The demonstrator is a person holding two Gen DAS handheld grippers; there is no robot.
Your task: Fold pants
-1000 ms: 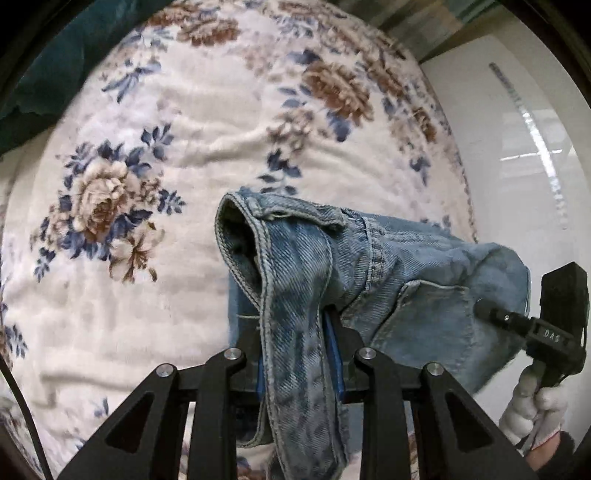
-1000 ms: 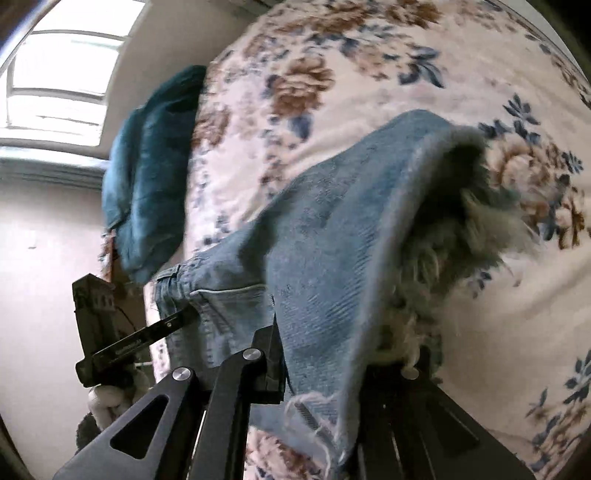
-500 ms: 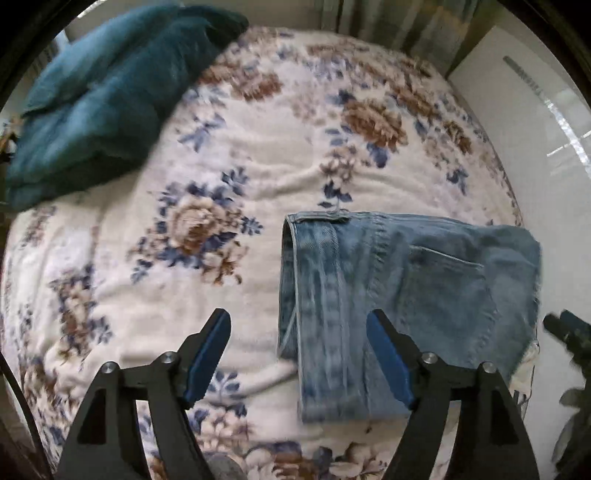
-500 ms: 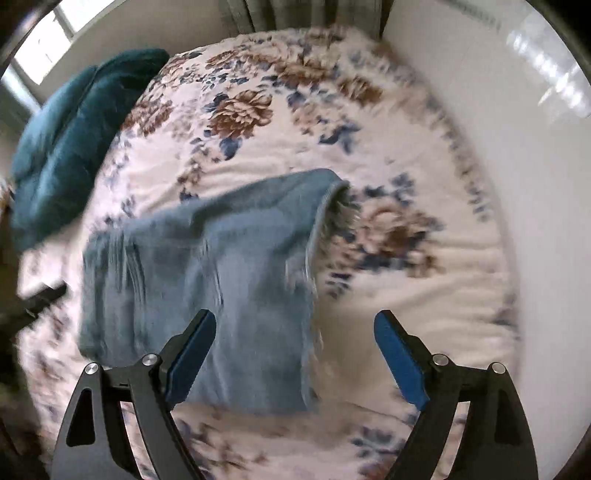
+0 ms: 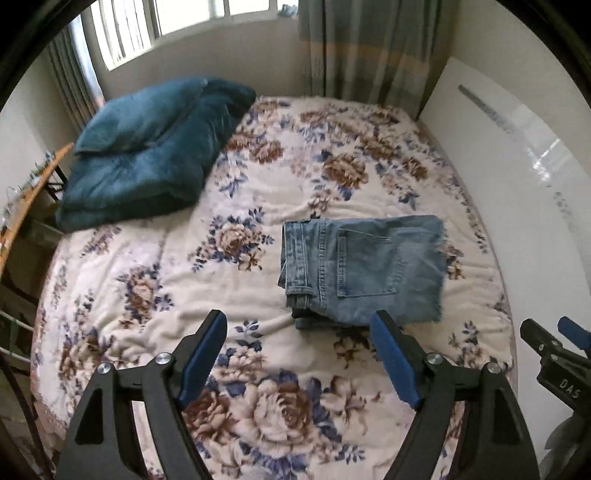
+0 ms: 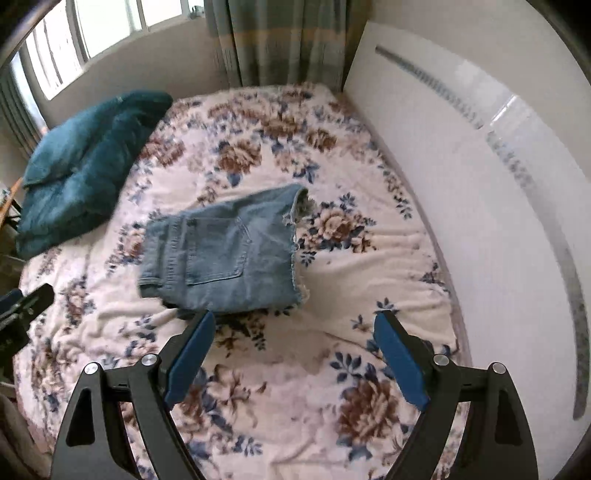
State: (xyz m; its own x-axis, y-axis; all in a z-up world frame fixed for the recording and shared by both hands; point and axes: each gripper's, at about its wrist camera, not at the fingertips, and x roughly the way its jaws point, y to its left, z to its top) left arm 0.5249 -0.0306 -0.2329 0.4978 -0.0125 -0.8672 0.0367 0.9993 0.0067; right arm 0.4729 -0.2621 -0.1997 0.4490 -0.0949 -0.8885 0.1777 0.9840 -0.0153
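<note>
Lettering on right gripper (image 5: 565,354): "DAS", white on its black body, seen in the left wrist view.

Floral blanket (image 5: 155,273) covers the bed, teal pillow (image 5: 147,147) sits on it near the window (image 5: 184,22), curtains (image 5: 369,48) hang behind, white panel (image 6: 480,166) alongside.

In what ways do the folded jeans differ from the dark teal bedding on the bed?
The folded jeans are light, faded blue denim; the teal bedding is dark, plush fabric. The jeans lie as a flat, compact rectangle with a frayed edge; the bedding is a bulky, puffy heap. The jeans sit mid-bed; the bedding sits at the far corner near the window. Both rest on the floral blanket, untouched.
</note>
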